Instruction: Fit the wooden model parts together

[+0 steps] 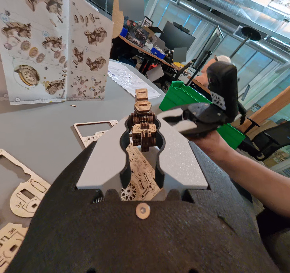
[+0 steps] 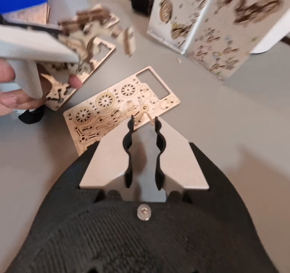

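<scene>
My left gripper (image 1: 142, 121) is shut on a small wooden model assembly (image 1: 143, 133) of dark layered blocks with pale engraved caps, and holds it above the grey table (image 1: 47, 132). My right gripper (image 1: 180, 121), held in a hand, sits just right of the model, its fingers pointing at it. In the right wrist view my right gripper (image 2: 143, 121) is open and empty, above the near edge of a flat wooden parts sheet (image 2: 119, 106) with wheel cut-outs. The left gripper (image 2: 39, 45) and the model (image 2: 81, 29) show blurred at the upper left.
An instruction booklet (image 1: 55, 45) stands open at the back left, also in the right wrist view (image 2: 219, 29). Punched-out wooden sheets (image 1: 28, 194) lie around, one (image 2: 100, 53) behind the model. A green bin (image 1: 185, 95) is at the right, papers (image 1: 130, 80) behind. Tip to tip, the grippers are about 9 centimetres apart.
</scene>
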